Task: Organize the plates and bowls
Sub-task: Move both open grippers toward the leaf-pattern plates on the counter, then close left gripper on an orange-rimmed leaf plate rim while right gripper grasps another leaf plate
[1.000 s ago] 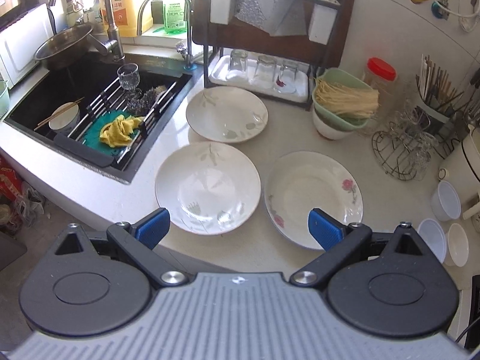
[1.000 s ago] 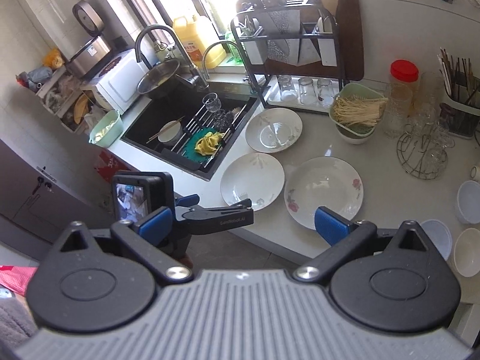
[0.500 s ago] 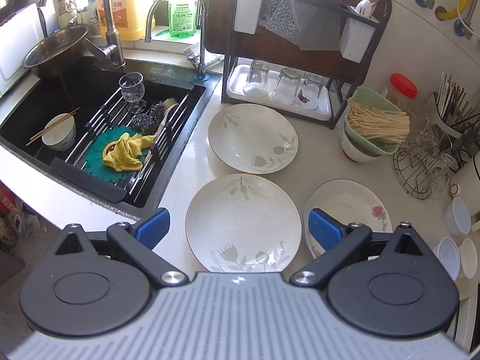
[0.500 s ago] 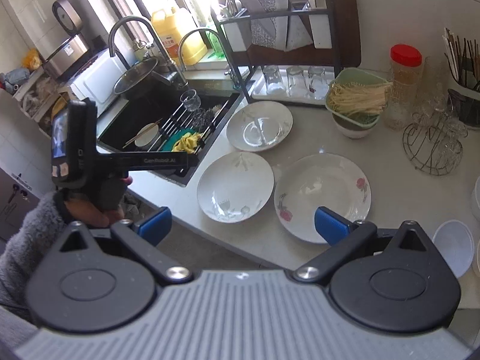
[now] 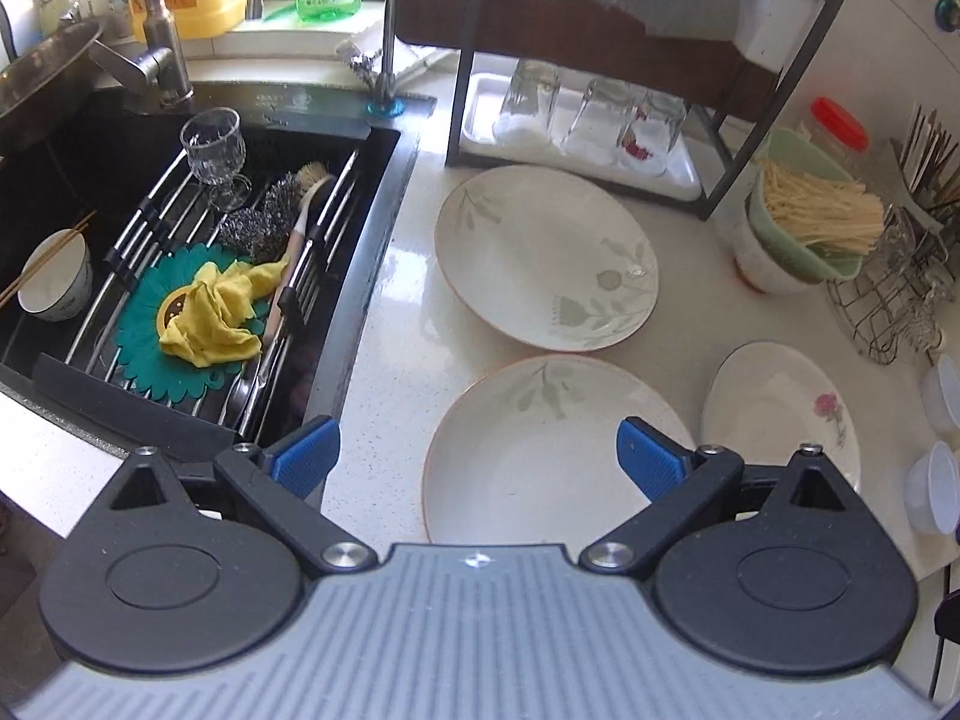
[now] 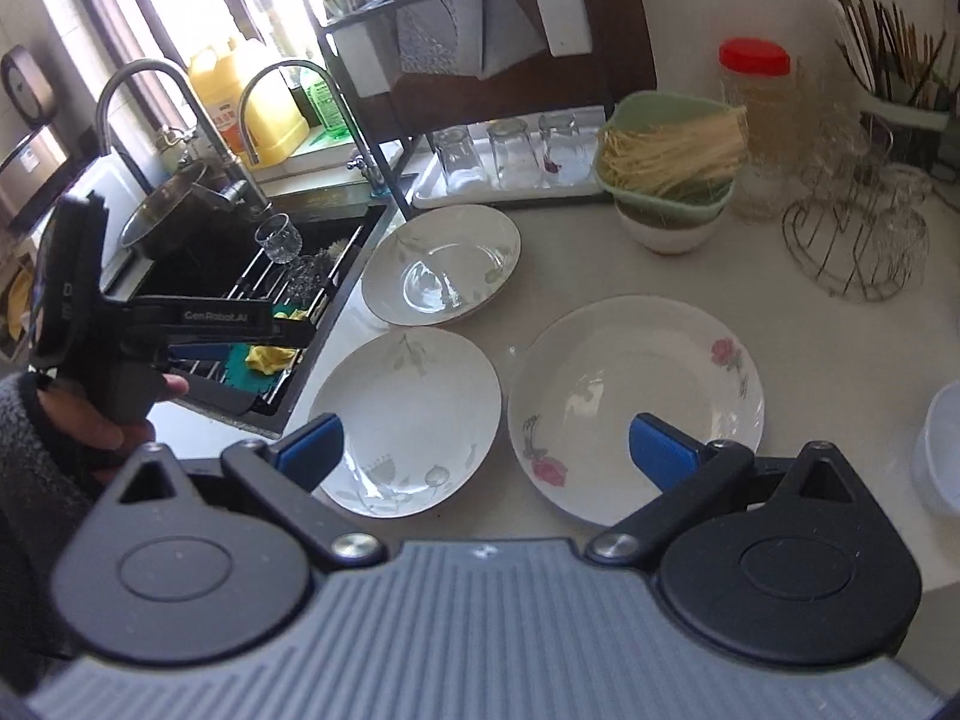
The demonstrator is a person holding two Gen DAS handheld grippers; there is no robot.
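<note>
Three plates lie flat on the pale desk to the right of the black sink [image 5: 72, 192]. The far leaf plate [image 5: 543, 255] sits just in front of the dark dish rack [image 5: 600, 78], where drinking glasses [image 5: 591, 120] stand upside down on a white tray. The near leaf plate [image 5: 540, 450] lies just in front of the far one; from the right wrist view a narrow gap separates their rims. The rose plate [image 6: 636, 405] lies beside the near leaf plate, close to it but apart.

The left gripper [image 5: 477, 456] hangs over the near leaf plate with its jaws spread wide and nothing between them. The right gripper [image 6: 486, 447] hangs above the gap between the near leaf plate and the rose plate, jaws likewise wide apart and empty.

A person's left hand [image 6: 102, 420], in a dark fleece sleeve, grips the handle of the left gripper at the desk's front edge.

Small white bowls [image 5: 936, 450] stand at the right edge of the desk. A green bowl holding dry noodles [image 6: 666, 162] is stacked in a white bowl near the rack. Inside the sink, a white bowl with chopsticks [image 5: 54, 282] rests on the bottom.
</note>
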